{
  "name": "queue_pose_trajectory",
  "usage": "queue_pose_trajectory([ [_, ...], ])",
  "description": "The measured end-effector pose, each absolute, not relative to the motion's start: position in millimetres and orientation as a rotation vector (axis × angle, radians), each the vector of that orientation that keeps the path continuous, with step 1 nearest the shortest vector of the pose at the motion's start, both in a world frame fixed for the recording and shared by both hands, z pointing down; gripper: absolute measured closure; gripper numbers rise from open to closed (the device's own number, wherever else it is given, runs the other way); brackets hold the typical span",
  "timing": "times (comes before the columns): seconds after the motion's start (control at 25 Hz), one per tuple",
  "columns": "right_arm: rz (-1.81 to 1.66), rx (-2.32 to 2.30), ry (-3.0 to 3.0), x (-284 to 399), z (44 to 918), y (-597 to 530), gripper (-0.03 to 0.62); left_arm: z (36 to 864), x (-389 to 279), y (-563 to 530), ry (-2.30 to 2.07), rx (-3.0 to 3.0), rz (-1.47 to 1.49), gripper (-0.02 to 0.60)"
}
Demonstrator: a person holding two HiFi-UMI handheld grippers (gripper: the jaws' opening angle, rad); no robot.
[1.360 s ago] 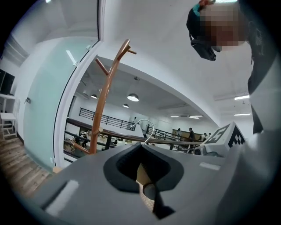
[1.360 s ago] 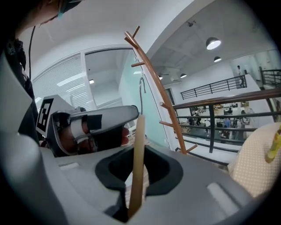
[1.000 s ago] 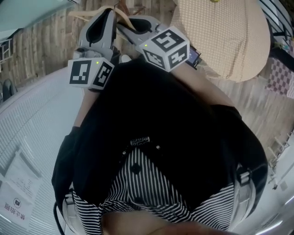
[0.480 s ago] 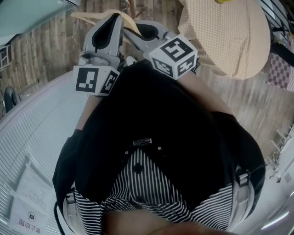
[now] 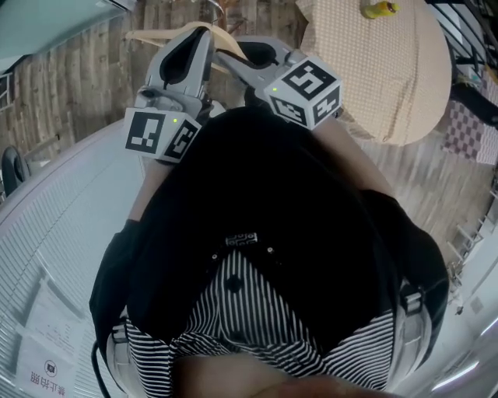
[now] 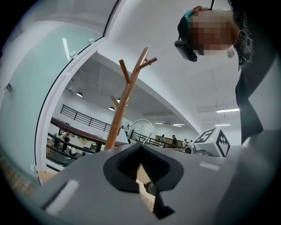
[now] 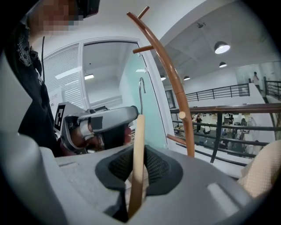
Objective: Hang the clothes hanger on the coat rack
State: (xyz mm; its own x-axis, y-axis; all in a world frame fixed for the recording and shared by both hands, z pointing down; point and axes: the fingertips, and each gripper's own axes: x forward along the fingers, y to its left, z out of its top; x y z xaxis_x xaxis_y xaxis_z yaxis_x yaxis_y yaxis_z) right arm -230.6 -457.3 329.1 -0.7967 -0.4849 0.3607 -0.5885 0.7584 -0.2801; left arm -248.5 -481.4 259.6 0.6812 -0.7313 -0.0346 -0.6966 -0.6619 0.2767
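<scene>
Head view: left gripper (image 5: 199, 37) and right gripper (image 5: 230, 56) are raised side by side. Both meet the pale wooden hanger (image 5: 152, 34) above a plank floor (image 5: 70, 85). A round table (image 5: 389, 78) in a checked cloth stands to the right with a yellow item (image 5: 379, 9) on it. A paper sign (image 5: 35, 365) lies lower left.

Left gripper view: jaws are clamped on the hanger's wood and its metal hook (image 6: 144, 124) rises just beyond them. The coat rack (image 6: 127, 94) stands past the hook, apart from it. A glass panel (image 6: 39, 88) is on the left.

Right gripper view: jaws are closed on the hanger's wooden arm. The left gripper sits close on the left. The rack's pegs are above and right of the hook, with a railing (image 7: 228, 109) behind.
</scene>
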Motion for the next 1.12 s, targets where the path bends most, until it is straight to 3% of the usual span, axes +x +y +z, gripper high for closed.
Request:
queue_pose_trajectory([
  [1.12, 0.636, 0.428, -2.602, -166, 378, -537, 0.534, 277, -232, -565, -1.374, 2.490, -0.128, 0.578],
])
